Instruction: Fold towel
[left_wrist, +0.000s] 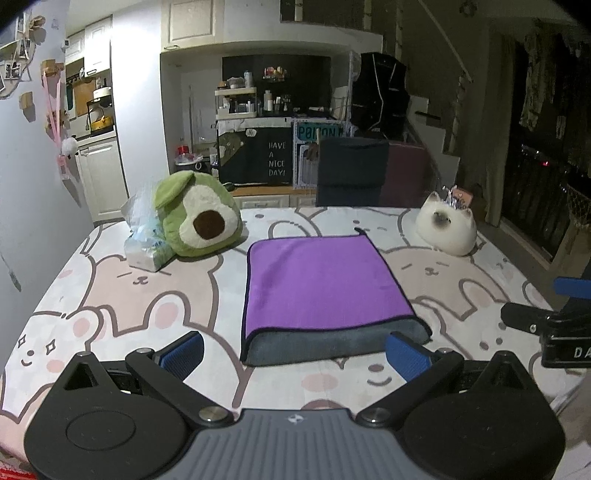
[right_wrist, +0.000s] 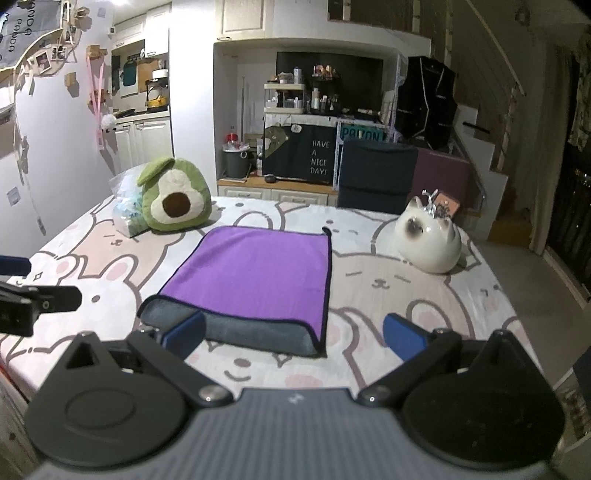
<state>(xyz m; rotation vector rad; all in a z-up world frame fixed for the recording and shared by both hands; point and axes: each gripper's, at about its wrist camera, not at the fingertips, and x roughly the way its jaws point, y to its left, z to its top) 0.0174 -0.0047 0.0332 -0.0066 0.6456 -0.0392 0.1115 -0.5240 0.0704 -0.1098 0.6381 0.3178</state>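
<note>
A purple towel (left_wrist: 321, 280) with a grey underside lies folded on the bunny-print bed sheet (left_wrist: 147, 295); its rounded grey fold faces me. My left gripper (left_wrist: 295, 352) hovers open just in front of that fold, holding nothing. In the right wrist view the same towel (right_wrist: 255, 273) lies ahead and slightly left. My right gripper (right_wrist: 293, 334) is open over its near edge, and the left blue pad (right_wrist: 186, 332) overlaps the grey fold. The right gripper's body shows at the left wrist view's right edge, and the left gripper's body at the right wrist view's left edge.
An avocado plush (left_wrist: 197, 216) and a plastic bag (left_wrist: 146, 236) sit at the far left of the bed. A white cat-shaped figure (left_wrist: 448, 225) sits at the far right. A dark chair (left_wrist: 351, 171) stands behind the bed. A wall lies to the left.
</note>
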